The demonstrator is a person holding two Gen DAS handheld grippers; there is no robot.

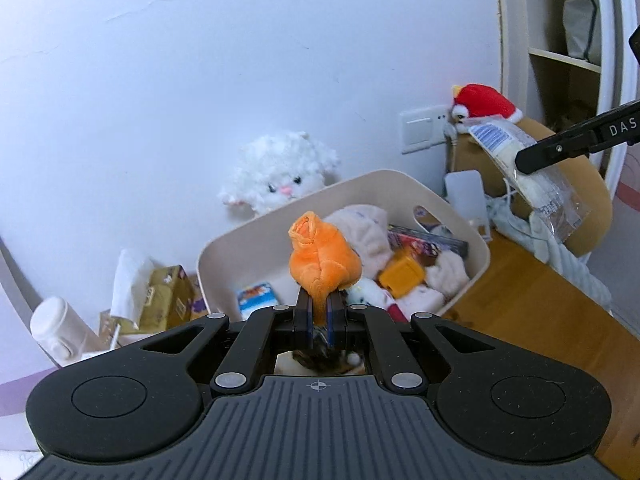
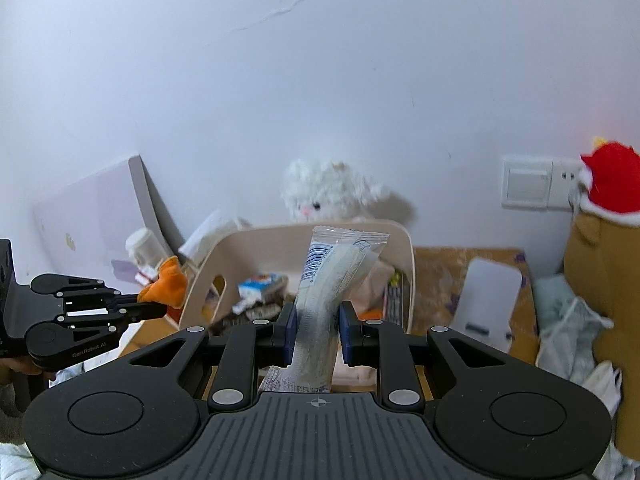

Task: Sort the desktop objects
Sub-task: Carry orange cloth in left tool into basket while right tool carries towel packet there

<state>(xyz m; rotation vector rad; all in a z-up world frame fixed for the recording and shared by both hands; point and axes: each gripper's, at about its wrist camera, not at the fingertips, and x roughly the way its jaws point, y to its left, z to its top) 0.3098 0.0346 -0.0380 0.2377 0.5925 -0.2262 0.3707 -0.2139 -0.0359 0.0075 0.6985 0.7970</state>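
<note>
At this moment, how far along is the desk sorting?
Done: the beige plastic bin already holds toys and packets. In hand: left claw pinches an orange plush toy; right claw grips a clear plastic snack packet. Left: a white bottle and tissue pack outside.

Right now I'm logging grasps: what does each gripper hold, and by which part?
Left gripper: orange plush toy, pinched at its lower end. Right gripper: clear sealed packet, clamped across its lower half.
</note>
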